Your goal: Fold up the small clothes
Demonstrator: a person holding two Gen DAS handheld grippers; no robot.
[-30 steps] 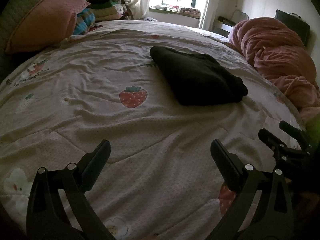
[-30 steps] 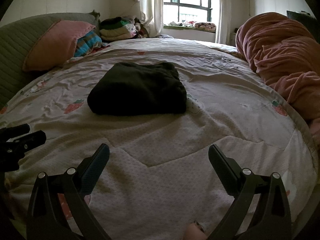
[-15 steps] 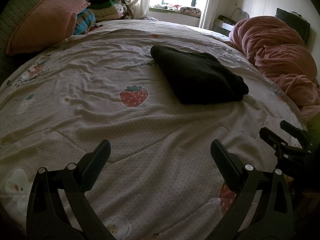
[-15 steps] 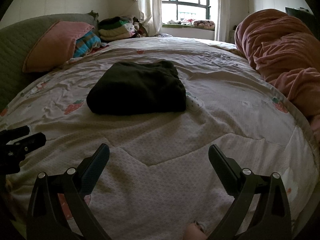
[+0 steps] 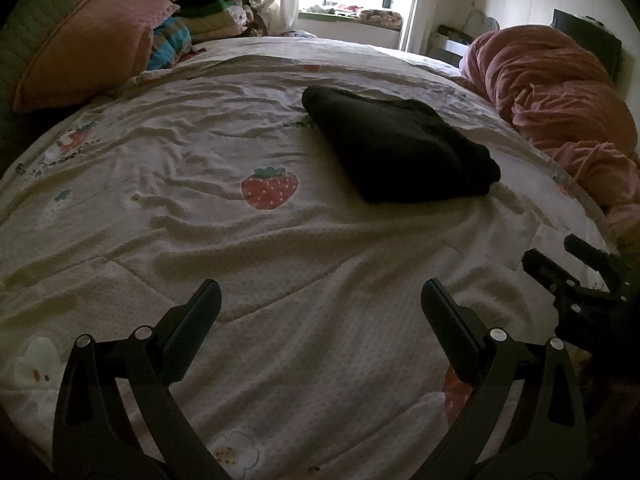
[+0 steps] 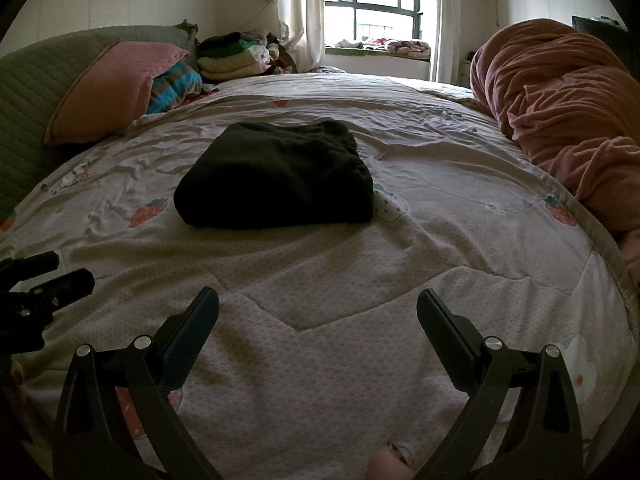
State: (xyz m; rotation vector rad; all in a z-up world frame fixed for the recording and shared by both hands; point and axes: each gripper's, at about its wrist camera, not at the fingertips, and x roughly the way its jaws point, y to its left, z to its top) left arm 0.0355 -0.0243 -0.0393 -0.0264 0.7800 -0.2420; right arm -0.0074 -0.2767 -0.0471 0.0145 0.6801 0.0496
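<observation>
black folded garment (image 5: 400, 148) well ahead of both tongs | left tongs (image 5: 320, 300) wide, empty | right tongs (image 6: 318, 304) wide, empty

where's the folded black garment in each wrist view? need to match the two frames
Left wrist: the folded black garment sits right of centre, in the upper half, on the strawberry-print bedspread.
Right wrist: the same garment sits left of centre, in the upper half.
Shared landmark: the pink pillow at the upper left in both views.
</observation>
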